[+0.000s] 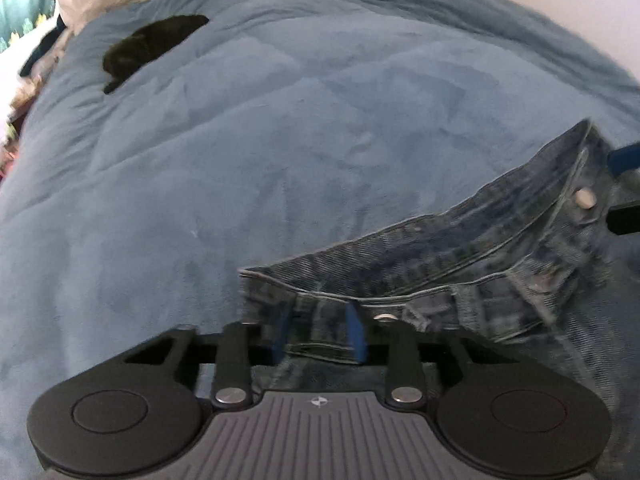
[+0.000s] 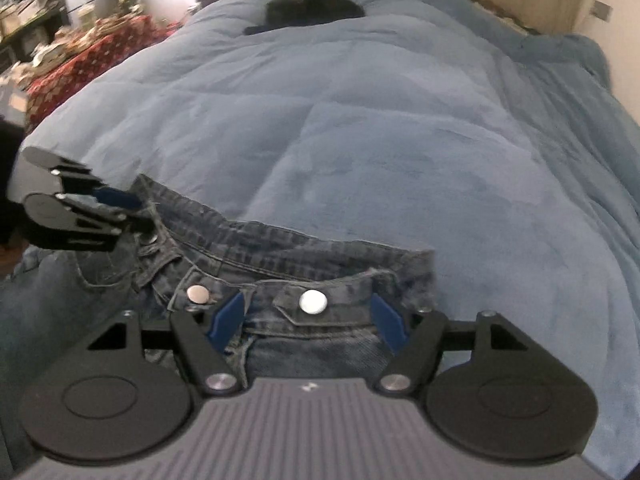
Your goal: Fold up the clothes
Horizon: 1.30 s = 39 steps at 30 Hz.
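At the bottom of the left wrist view: left gripper (image 1: 318, 336), black with blue pads (image 1: 356, 334). Nearly closed, with only a small gap. Pinches a fold of the jeans (image 1: 460, 248) right at the waistband. Jeans low and to the right in the frame, waistband running up toward the right edge. Silver button (image 1: 585, 199) near that far end. At the right edge, just a bit of the right gripper (image 1: 618, 184), touching the same waistband. Behind and all around, a soft blue blanket (image 1: 240, 140), filling most of the frame. In the upper left, lying on the blanket, a black thing (image 1: 148, 44), too blurry to name.

At the bottom of the right wrist view: right gripper (image 2: 308, 320), pads (image 2: 228, 316) set wide apart. Holds a broad piece of the waistband, with cloth touching both pads. Round silver button (image 2: 313, 302) right in the middle of that grip. Jeans (image 2: 256, 248) low in the frame, stretching off to the left. At the left edge, the left gripper (image 2: 128, 207), clamped on the other end of the waistband. Blue blanket (image 2: 380, 140) spreading up and to the right. Black thing (image 2: 312, 8) at the top middle. Red patterned cloth (image 2: 92, 60) in the upper left, beside the blanket.
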### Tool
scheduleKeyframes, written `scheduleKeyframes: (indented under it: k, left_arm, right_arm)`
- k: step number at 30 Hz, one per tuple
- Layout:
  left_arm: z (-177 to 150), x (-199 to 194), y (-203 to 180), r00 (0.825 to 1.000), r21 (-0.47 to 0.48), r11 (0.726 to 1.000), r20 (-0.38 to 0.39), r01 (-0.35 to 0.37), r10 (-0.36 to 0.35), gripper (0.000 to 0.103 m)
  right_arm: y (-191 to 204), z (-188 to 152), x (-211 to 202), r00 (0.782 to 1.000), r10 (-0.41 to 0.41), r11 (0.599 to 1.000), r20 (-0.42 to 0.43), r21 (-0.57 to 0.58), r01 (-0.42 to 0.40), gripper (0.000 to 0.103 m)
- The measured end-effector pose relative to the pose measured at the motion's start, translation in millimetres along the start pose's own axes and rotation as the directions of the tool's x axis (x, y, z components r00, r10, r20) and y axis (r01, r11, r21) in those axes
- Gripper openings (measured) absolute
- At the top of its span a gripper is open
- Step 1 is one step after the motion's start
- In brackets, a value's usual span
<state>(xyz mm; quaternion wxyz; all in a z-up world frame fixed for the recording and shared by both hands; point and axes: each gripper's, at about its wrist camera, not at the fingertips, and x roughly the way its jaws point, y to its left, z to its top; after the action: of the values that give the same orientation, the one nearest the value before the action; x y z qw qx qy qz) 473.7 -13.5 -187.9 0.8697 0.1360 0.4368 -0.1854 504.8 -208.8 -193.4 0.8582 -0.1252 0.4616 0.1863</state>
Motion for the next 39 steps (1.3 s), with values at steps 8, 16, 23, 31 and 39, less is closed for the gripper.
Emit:
scheduleKeyframes:
  k: [8,16,23,31,39]
  left_arm:
    - [8,-23,3,0.998,-0.002,0.999,0.039,0.040,-0.040,0.003]
    - [40,-25,-16,0.922,0.405,0.832,-0.090,0.379,-0.377,0.012]
    - [55,-8,-39,0.839,0.628,0.568,-0.299,0.532,-0.455,0.032]
    - [59,19,-41,0.762,0.553,0.526,-0.432,0.646,-0.482,0.040]
    - [32,-24,-35,0.857,0.602,0.618,-0.267,0.505,-0.441,0.013]
  right_arm:
    - [10,11,22,0.995,0.060,0.979,-0.074,-0.189,-0.073,0.050]
    - [15,30,16,0.969,0.177,0.836,-0.170,-0.494,-0.239,0.048]
    - [20,46,51,0.902,0.206,0.642,-0.379,-0.644,-0.417,0.048]
    - [22,55,69,0.839,0.248,0.564,-0.484,-0.632,-0.531,0.032]
    - [28,51,27,0.929,0.211,0.589,-0.304,-0.719,-0.369,0.002]
